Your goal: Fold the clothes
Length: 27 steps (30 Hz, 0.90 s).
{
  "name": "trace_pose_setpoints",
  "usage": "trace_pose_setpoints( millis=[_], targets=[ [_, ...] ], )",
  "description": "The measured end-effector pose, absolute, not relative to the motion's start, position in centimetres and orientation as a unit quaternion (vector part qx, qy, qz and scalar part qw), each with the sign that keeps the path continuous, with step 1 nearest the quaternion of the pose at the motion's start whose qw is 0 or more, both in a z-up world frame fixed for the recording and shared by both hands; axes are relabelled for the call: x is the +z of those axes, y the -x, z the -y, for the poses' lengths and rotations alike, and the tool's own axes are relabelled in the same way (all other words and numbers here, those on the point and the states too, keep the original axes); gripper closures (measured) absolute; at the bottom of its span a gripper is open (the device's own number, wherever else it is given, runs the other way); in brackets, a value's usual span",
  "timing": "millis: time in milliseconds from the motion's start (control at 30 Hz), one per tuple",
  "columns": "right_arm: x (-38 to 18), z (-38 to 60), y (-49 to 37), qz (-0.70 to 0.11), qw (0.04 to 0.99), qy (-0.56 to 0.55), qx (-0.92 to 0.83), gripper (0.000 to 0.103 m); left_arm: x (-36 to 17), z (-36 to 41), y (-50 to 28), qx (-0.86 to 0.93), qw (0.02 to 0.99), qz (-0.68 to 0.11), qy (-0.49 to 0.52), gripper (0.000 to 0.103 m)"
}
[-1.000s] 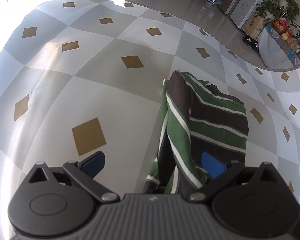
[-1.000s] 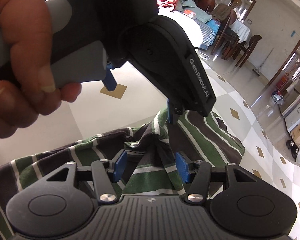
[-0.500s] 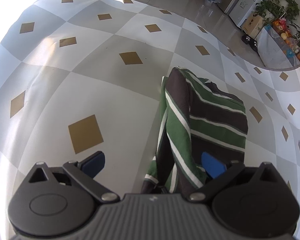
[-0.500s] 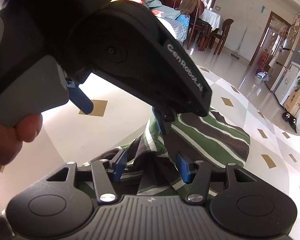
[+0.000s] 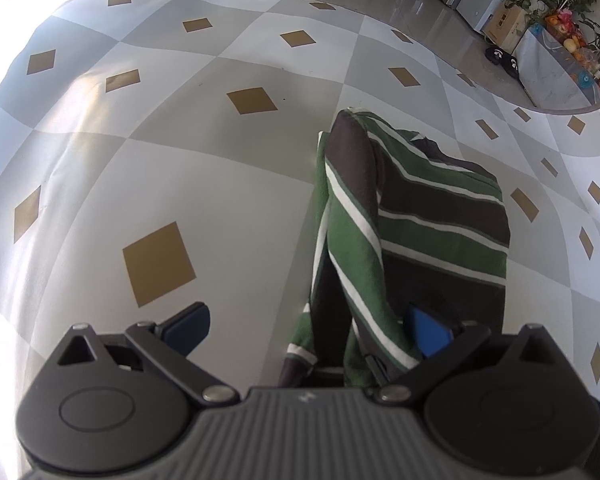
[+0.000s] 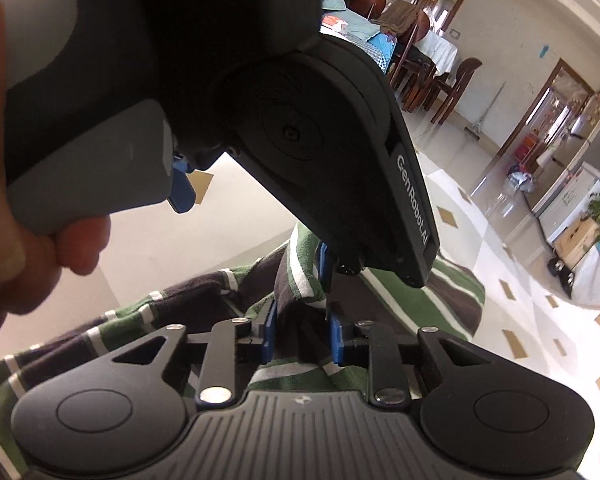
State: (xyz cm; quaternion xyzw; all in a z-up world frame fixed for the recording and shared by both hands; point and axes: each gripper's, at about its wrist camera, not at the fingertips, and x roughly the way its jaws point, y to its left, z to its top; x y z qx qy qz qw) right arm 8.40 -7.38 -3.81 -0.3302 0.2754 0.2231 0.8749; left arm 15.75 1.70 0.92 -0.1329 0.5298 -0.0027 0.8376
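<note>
Your right hand-held gripper [image 6: 302, 330] has just been closing and now pinches the striped shirt [image 6: 300, 280]. Your left hand-held gripper [image 5: 308, 326] stands spread, with the shirt's fold beside its right finger.

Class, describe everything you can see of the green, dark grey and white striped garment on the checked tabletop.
The green, dark grey and white striped knit garment looks like soft jersey, with broad bands split by thin white lines. It lies partly folded and rumpled on the grey-and-white checked tabletop with tan diamonds, one ridge of cloth raised. The right claw has just been closing and now pinches a fold between its blue pads. The left claw stands wide open, cloth between its fingers, one pad against it.
</note>
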Motion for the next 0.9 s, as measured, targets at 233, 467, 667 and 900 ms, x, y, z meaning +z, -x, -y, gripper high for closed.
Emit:
trace_pose_setpoints(
  millis=[233, 467, 667, 900],
  targets=[
    [-4.0, 7.0, -7.5, -0.207, 0.859, 0.434, 0.175, 0.084, 2.1, -1.9, -15.6, -0.017, 0.845, -0.510, 0.159, 0.000],
    [-3.4, 7.7, -8.0, -0.197, 0.860, 0.447, 0.148, 0.084, 3.3, -2.8, -15.5, -0.029, 0.842, -0.503, 0.193, 0.000],
    [-1.7, 8.7, -7.5, -0.219, 0.875, 0.408, 0.143, 0.084, 1.9, -3.8, -15.2, 0.008, 0.836, -0.523, 0.164, 0.000],
    [0.3, 9.9, -7.7, -0.242, 0.891, 0.351, 0.154, 0.085, -0.1, -2.5, -15.3, -0.005, 0.829, -0.540, 0.148, 0.000]
  ],
)
